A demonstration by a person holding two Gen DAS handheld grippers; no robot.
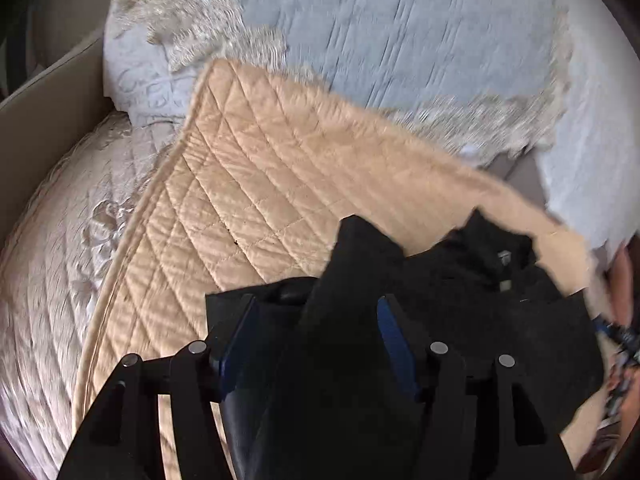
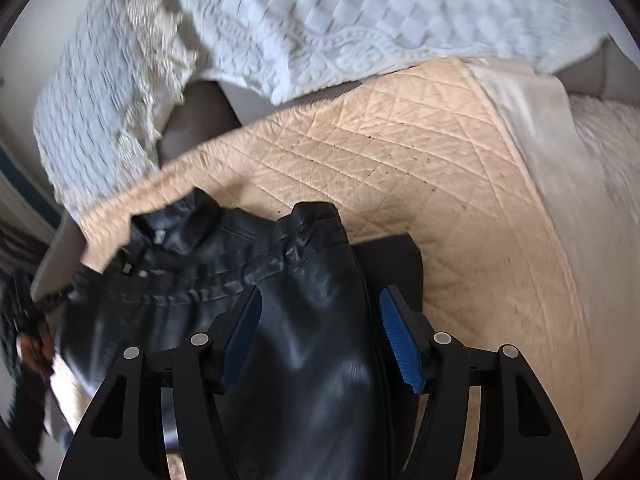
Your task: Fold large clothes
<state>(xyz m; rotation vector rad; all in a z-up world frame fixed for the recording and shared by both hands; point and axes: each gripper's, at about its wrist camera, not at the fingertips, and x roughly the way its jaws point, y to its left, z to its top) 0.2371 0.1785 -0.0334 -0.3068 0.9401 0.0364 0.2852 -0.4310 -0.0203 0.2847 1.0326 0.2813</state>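
Both the left gripper and right gripper have fingers clenched on the black leather jacket, its collar beyond the fingers, over a tan quilted mat.

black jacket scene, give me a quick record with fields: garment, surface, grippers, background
garment: black leather jacket, bunched, collar with snaps visible
surface: tan quilted cover beneath the jacket
left gripper: jacket fabric between the blue pads
right gripper: jacket fabric between the blue pads
background: white textured bedspread with fringe
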